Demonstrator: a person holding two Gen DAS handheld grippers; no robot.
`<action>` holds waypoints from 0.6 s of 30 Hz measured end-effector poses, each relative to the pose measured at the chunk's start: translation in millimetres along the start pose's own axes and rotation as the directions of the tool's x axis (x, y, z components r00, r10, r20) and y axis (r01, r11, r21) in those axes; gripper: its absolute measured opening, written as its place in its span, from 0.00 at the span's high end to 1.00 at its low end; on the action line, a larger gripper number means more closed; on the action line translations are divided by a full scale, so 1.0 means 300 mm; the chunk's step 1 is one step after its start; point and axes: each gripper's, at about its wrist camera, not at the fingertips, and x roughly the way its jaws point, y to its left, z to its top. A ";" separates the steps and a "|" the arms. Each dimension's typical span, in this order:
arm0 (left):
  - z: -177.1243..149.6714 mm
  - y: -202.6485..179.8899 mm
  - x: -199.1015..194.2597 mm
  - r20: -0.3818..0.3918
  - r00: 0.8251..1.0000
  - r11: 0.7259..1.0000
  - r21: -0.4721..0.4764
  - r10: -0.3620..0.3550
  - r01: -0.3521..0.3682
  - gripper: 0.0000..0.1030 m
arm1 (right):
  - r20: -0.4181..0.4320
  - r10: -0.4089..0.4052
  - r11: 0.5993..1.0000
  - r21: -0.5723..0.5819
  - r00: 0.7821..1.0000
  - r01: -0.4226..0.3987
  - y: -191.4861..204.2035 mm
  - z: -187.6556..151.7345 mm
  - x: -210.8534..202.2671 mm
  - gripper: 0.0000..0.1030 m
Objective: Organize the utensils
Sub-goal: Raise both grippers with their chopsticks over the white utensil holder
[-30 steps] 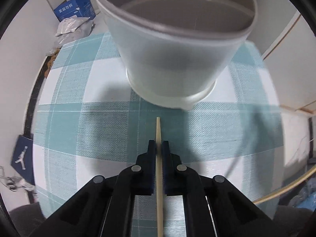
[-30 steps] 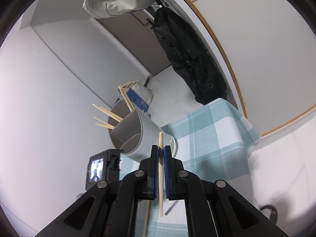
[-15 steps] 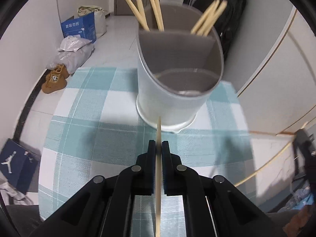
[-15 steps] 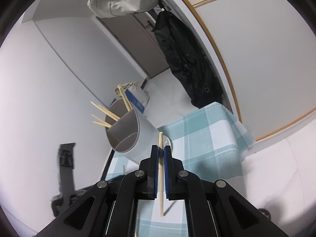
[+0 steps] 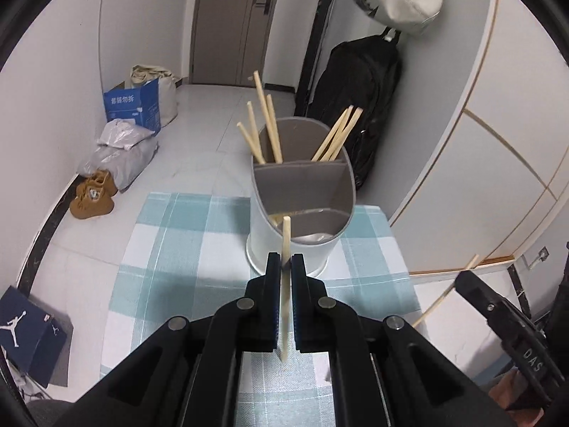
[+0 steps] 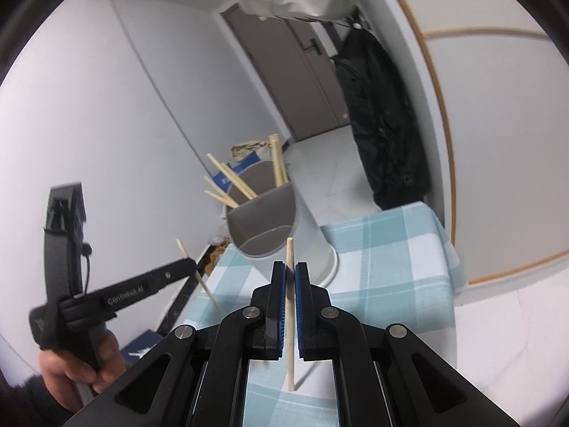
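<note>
Pale wooden chopsticks are the business here: the left tongs (image 5: 283, 267) are clamped tight on one chopstick (image 5: 285, 249), its tip rising in front of the grey holder (image 5: 302, 220), and the right tongs (image 6: 290, 273) are pinched shut on another chopstick (image 6: 291, 306) the same way. The holder is a tall oval tub, divided inside, standing on the counter (image 5: 170, 249); more chopsticks (image 5: 265, 124) lean out of its two far compartments, while the near one shows a few pale sticks low down. "GenRobot.AI" is printed on the left tongs' arm in the right wrist view, and "DAS" on the right one's. A teal and white checked cloth covers the counter. Beyond are a blue carton (image 5: 133, 105) with Chinese characters, a Jordan shoebox (image 5: 25, 334), brown shoes (image 5: 93, 194), a black coat (image 5: 359, 106) and a door (image 5: 231, 21).
</note>
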 end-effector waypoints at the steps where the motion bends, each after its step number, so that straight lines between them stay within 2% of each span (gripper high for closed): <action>1: 0.002 -0.002 -0.008 0.004 1.000 1.000 -0.001 -0.006 0.006 0.98 | 0.008 -0.002 1.000 -0.012 1.000 0.002 0.013 0.004 -0.002 0.96; 14: 0.081 0.001 -0.095 0.031 0.998 0.998 0.031 -0.062 0.061 0.99 | 0.055 -0.032 0.995 -0.093 0.998 0.037 0.132 0.100 0.003 0.96; 18: 0.132 0.014 -0.142 0.050 0.992 0.993 0.016 -0.119 0.118 0.99 | 0.072 -0.028 0.992 -0.120 0.997 0.036 0.174 0.158 0.000 0.96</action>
